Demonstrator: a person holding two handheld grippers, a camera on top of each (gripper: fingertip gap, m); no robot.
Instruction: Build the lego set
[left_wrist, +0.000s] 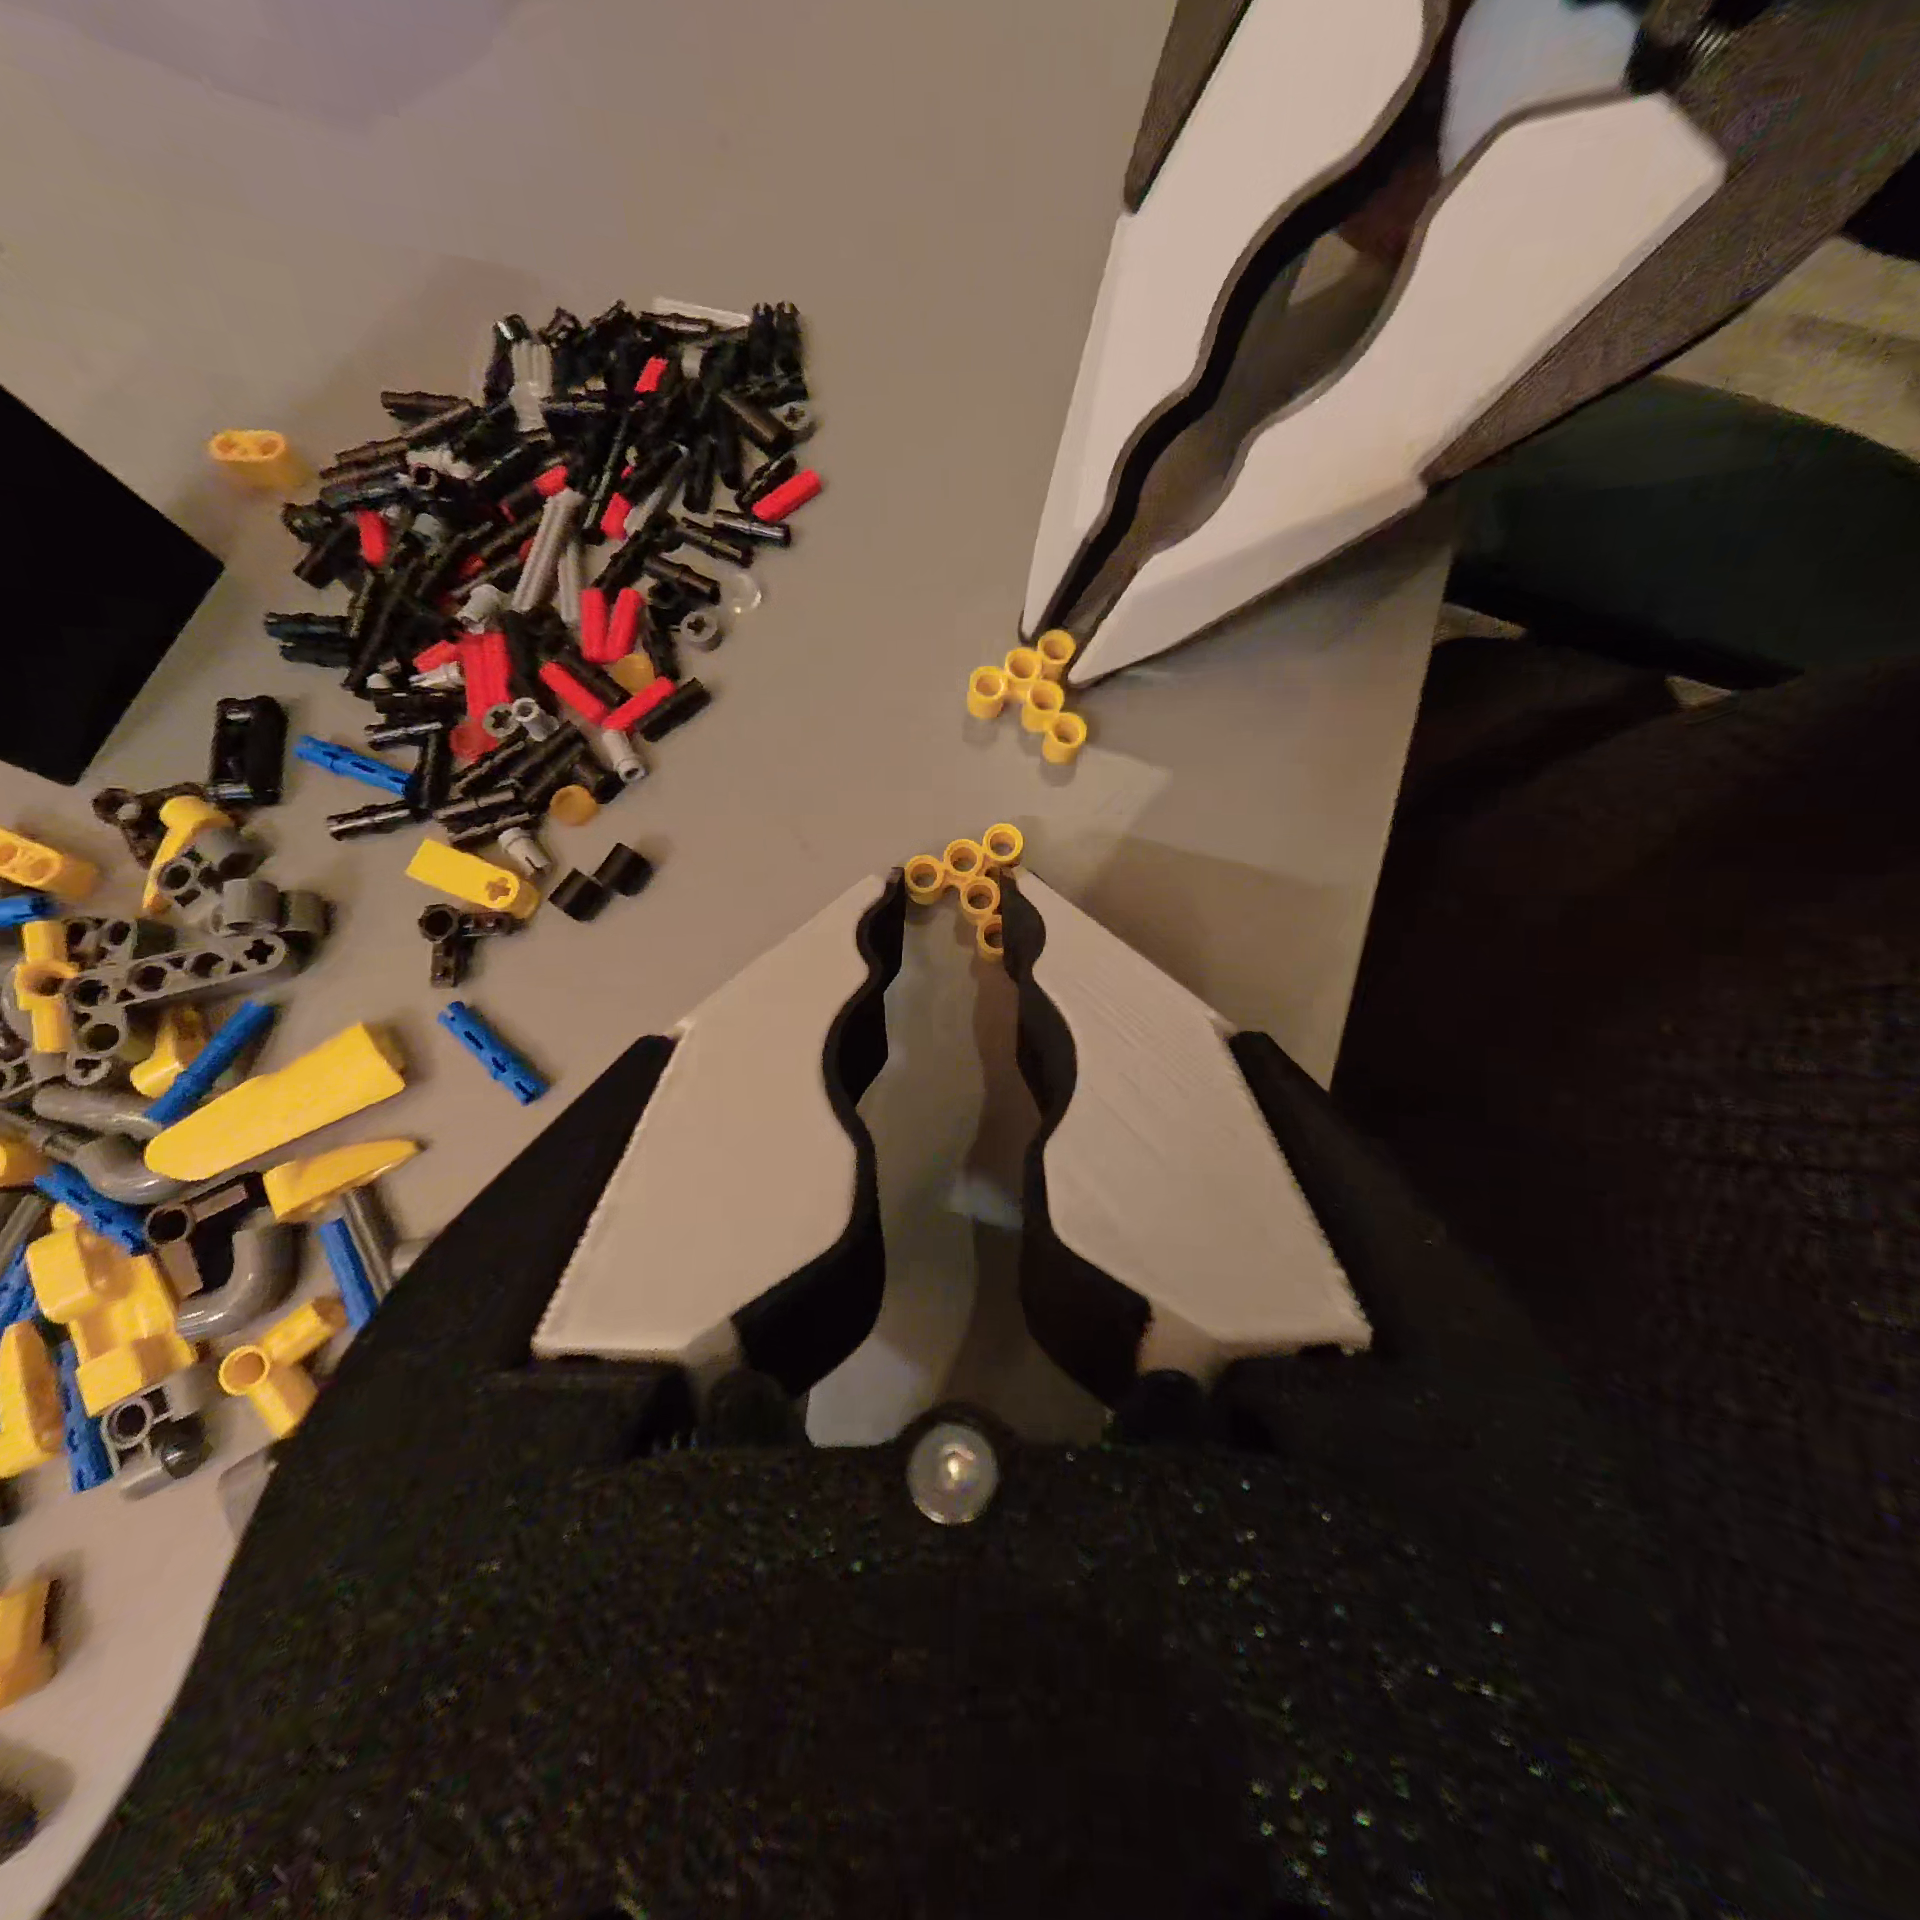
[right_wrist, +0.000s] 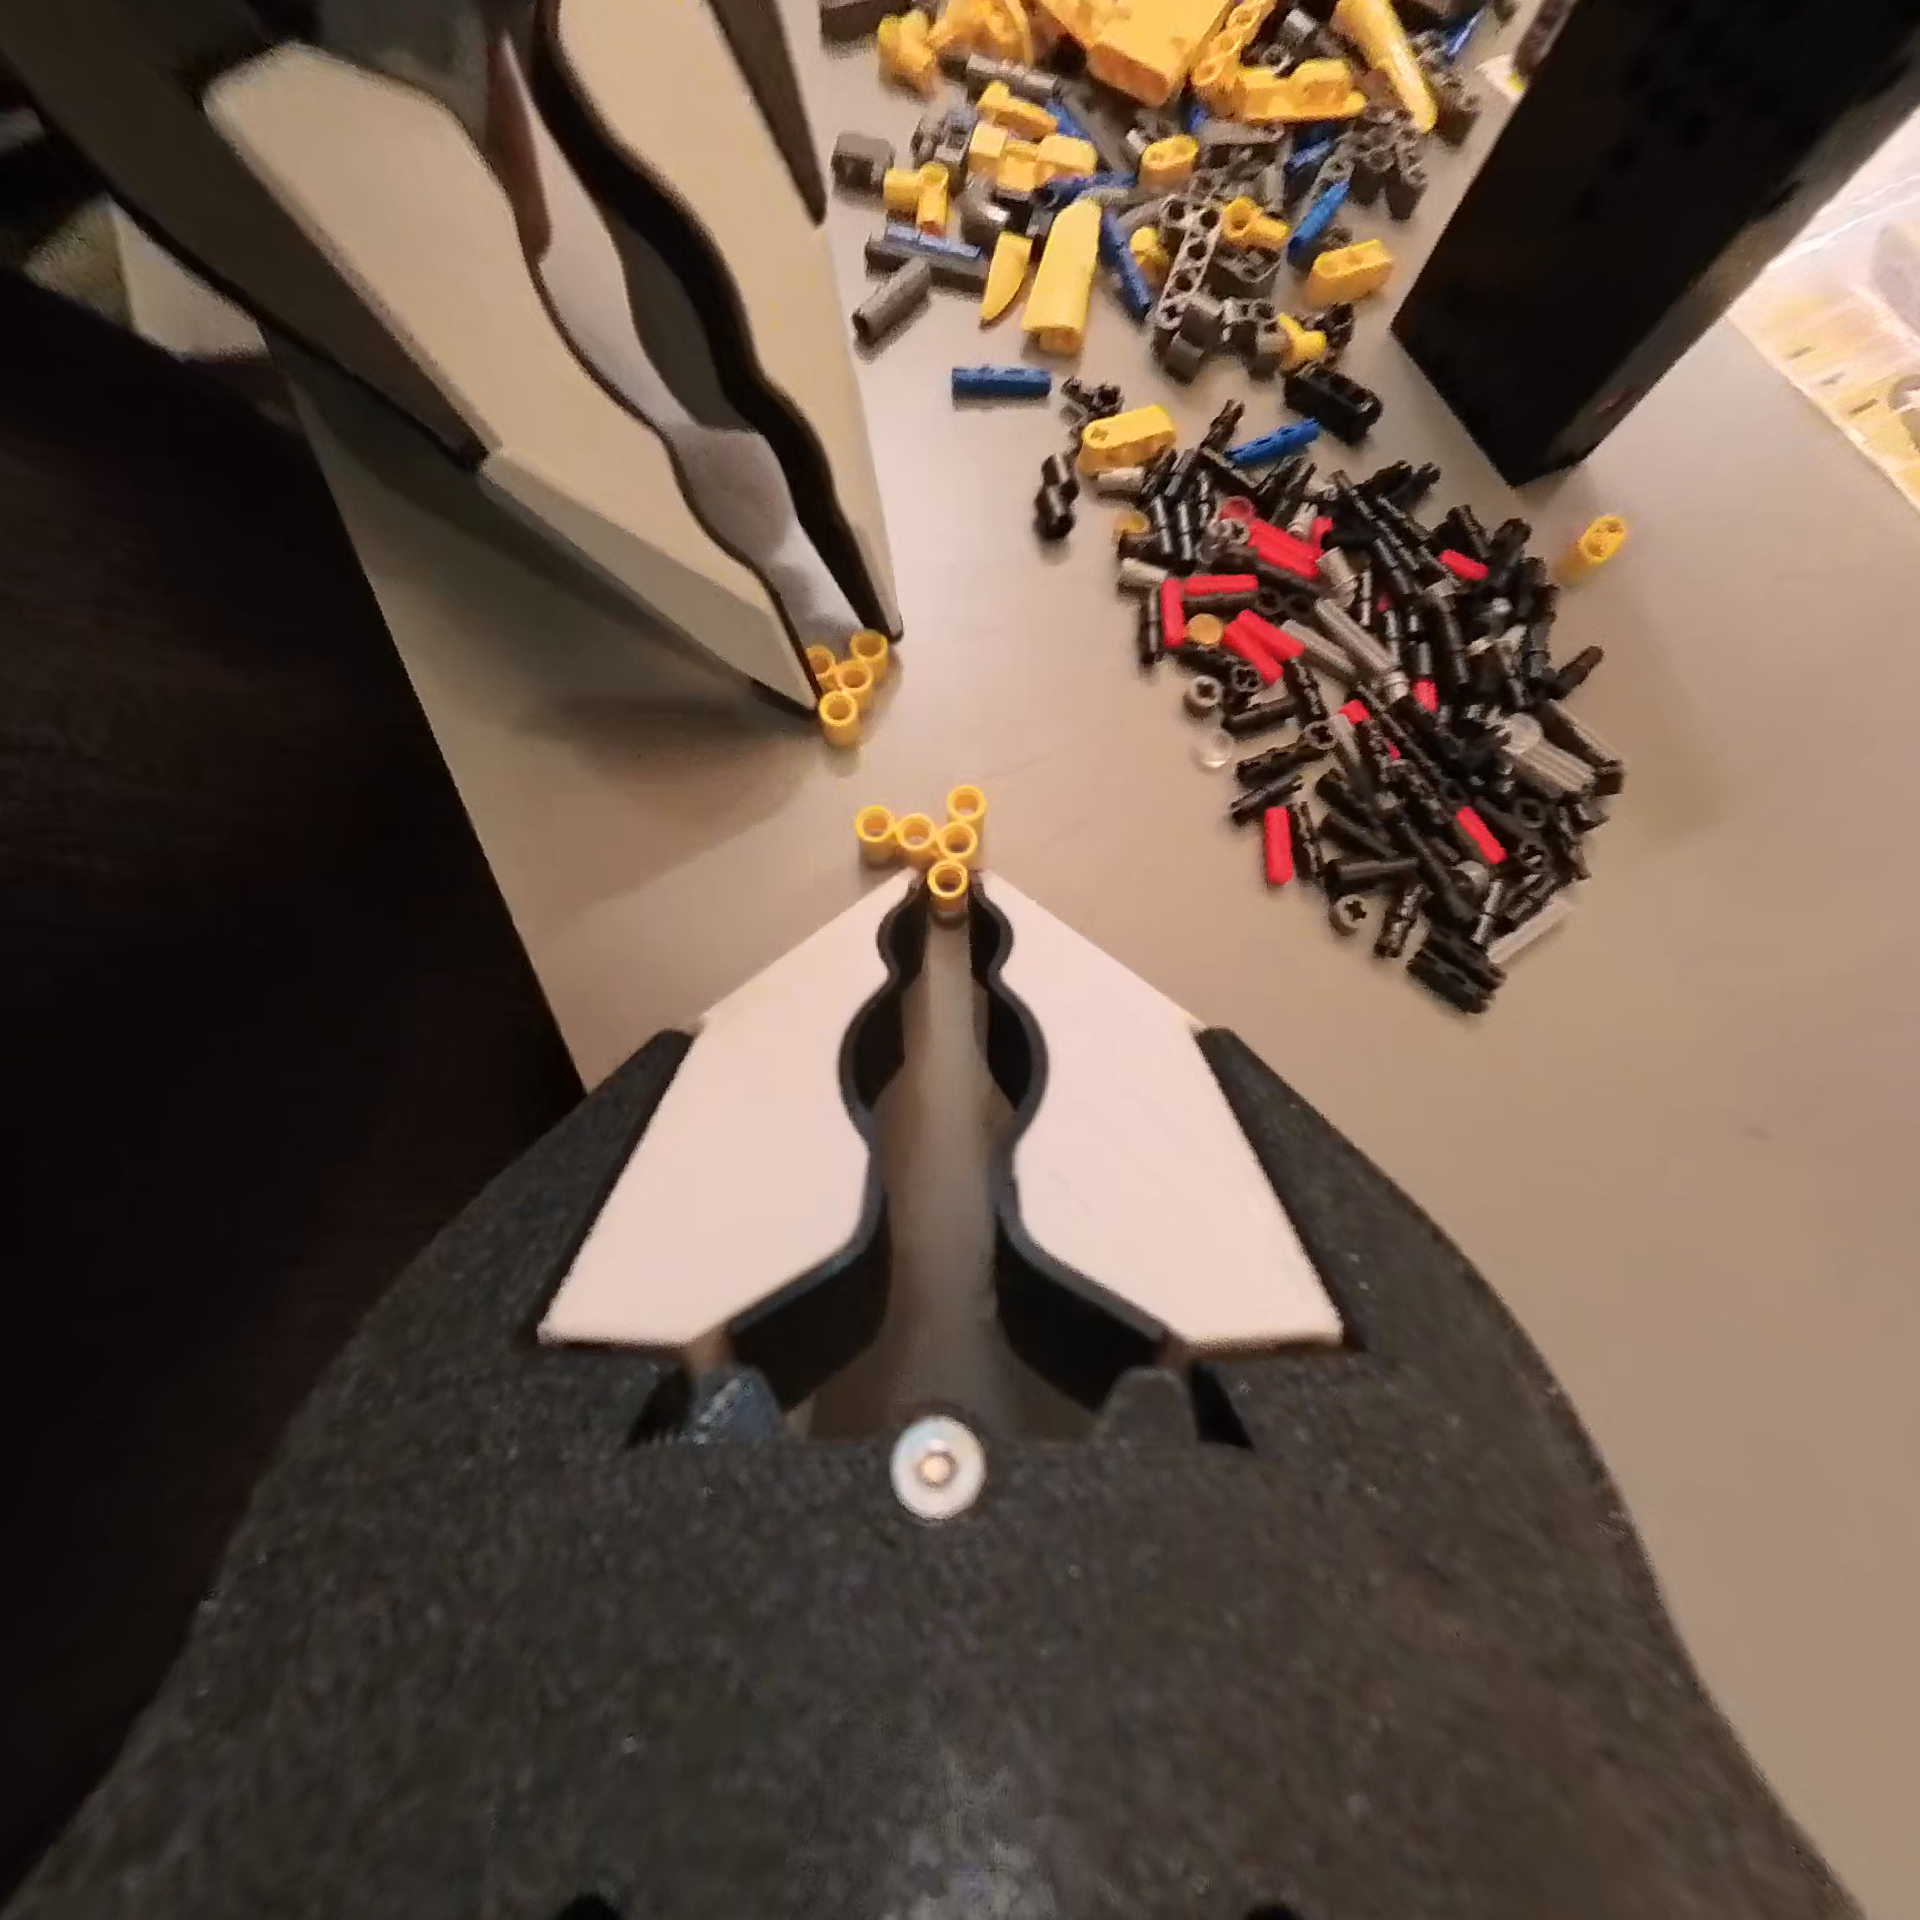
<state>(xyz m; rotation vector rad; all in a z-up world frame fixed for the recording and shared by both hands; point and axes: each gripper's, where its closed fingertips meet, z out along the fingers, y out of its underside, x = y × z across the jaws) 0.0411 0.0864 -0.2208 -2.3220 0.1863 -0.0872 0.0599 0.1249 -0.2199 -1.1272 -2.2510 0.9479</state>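
Here we list the left tongs (left_wrist: 958, 902), pinching a small yellow holed beam piece (left_wrist: 971, 878) at their tips; the piece is a T of joined rings, its stem caught between the fingers and its crossbar sticking out beyond them. Opposite, we list the right tongs (right_wrist: 948, 888), likewise pinching a second yellow holed piece (right_wrist: 930, 836) of the same kind by one end ring. The two pieces face each other, near but apart, above the grey bench (left_wrist: 852, 727). Outward on the bench we record a heap of black, red and grey pins (left_wrist: 551, 582), well apart from both tongs. Beyond that we record a looser heap of yellow, blue and dark grey parts (left_wrist: 156, 1122), with a single blue pin (left_wrist: 494, 1049) lying just beside it. A black box (right_wrist: 1662, 208) stands beside the heaps. At the bench edge we note dark fabric (left_wrist: 1662, 1143).
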